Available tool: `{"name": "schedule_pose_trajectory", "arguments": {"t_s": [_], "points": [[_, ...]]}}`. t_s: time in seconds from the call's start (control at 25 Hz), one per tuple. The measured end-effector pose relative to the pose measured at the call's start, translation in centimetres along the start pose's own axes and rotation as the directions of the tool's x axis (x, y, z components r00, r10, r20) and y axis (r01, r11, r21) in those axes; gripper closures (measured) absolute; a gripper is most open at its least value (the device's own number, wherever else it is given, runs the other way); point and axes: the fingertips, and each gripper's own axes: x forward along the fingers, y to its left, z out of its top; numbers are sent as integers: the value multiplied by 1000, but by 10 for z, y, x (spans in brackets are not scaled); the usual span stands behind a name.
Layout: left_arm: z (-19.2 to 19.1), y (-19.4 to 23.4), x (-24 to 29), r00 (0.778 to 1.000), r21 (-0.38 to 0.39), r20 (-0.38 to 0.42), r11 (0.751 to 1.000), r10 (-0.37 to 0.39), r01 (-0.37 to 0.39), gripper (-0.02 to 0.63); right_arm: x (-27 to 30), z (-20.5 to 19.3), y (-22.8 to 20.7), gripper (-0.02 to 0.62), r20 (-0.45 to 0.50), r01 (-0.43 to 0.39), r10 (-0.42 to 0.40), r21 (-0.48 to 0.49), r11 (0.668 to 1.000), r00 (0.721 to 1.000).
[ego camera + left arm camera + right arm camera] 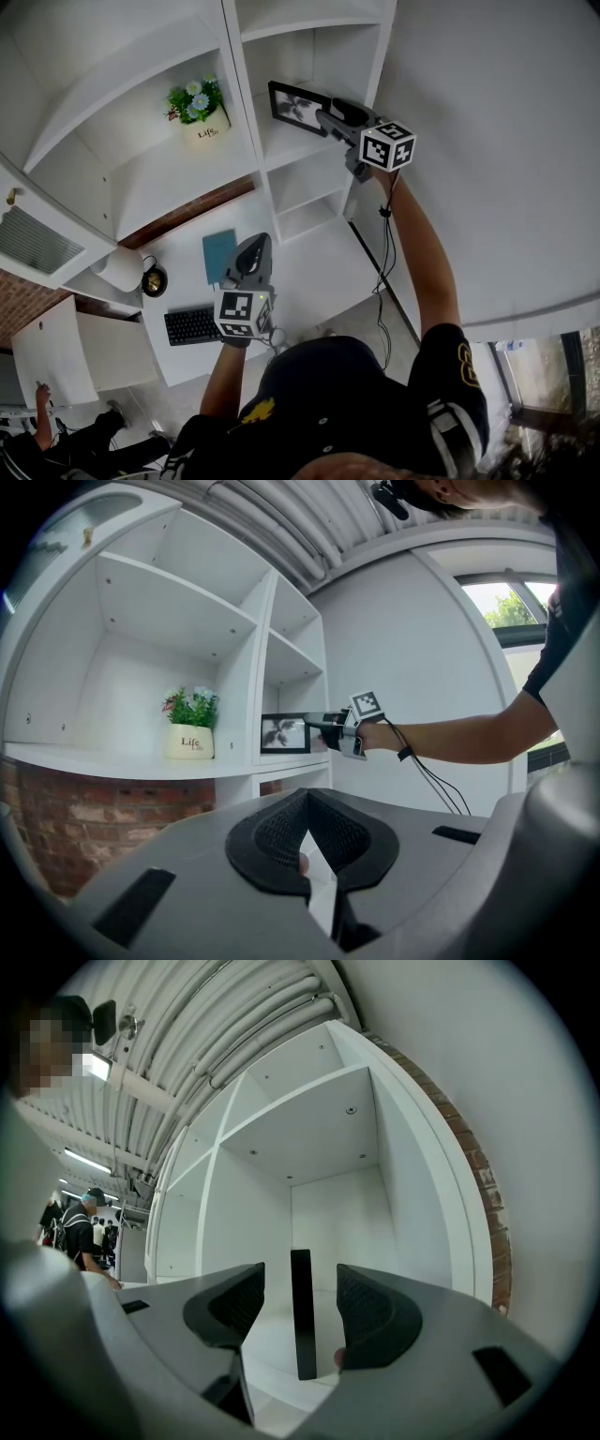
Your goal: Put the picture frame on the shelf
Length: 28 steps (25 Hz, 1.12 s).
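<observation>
The picture frame point(301, 1312) stands upright on the shelf point(292, 142), in the narrow cubby just right of the one with the potted flowers point(202, 114). The right tongs point(325, 118) reach straight into that cubby at it. From the right gripper view the frame is seen edge-on, its long axis vertical, sitting between the two jaws with a sliver of daylight on either side. So those tongs are released around it rather than pinching it, and its bottom edge looks to rest on the shelf board. That makes the right hand the one at the frame by far. The left tongs point(253, 251) hang low and well apart, over the white tabletop point(314, 272) near a blue book point(218, 253) and a keyboard point(192, 325), clenched on nothing. To my eye the placing is about done, and what comes next would be drawing straight back along the frame's edge line so neither jaw clips it and tips it. The cubby is snug, white walls close on both sides, with the room's plain wall to the right.
</observation>
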Motion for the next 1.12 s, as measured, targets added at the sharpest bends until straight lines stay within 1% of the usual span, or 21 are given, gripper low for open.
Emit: {"name": "schedule_pose_trajectory", "arguments": {"t_s": [0.56,1.12], "points": [[-8,-4,4,999,-13,-4,999,-32,32,589,-17,6,-2,387,-13,33,-33,-27,999,999],[-11,-6,12,998,-21,-5,998,-64,64,589,-23,17,7,387,-11,25,-25,-57,998,1000]]}}
